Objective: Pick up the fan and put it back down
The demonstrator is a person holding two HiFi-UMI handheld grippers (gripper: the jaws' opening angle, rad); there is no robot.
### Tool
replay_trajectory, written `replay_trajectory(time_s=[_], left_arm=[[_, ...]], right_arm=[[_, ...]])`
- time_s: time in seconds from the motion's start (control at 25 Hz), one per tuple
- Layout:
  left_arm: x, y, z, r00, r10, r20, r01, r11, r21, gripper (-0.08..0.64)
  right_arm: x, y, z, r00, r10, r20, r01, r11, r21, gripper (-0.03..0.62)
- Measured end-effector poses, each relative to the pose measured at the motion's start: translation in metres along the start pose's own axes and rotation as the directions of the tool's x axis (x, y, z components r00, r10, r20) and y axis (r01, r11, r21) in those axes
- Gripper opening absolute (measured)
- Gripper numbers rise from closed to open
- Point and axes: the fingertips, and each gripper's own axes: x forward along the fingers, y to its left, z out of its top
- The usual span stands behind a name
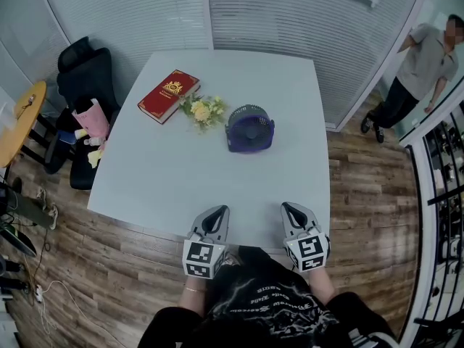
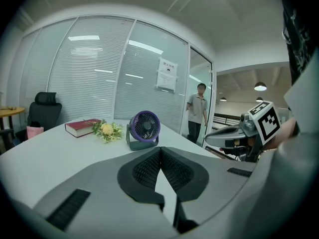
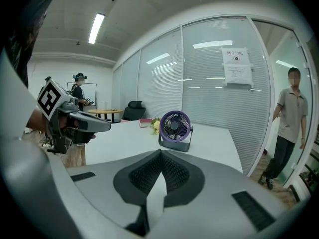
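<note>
Standing past the white table's centre, small purple round-caged fan lies ahead, midway between left gripper and right gripper, both clenched empty at the near edge.

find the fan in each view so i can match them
Head view: fan just right of centre, in the upper half.
Left gripper view: fan just left of centre.
Right gripper view: fan just right of centre.
Shared landmark: flowers lie to the fan's left in all three.
</note>
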Motion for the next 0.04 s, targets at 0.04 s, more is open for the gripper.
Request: replay_trajectory(time_s=[0.04], left_arm=[[0.0016, 0.0002, 0.0002, 1.0, -0.001, -0.001, 0.001, 1.0, 0.001, 0.02]], right_arm=[[0.0011, -0.0009, -0.0001, 1.0, 0.0, 0.0, 0.0, 1.0, 0.0, 0.008]])
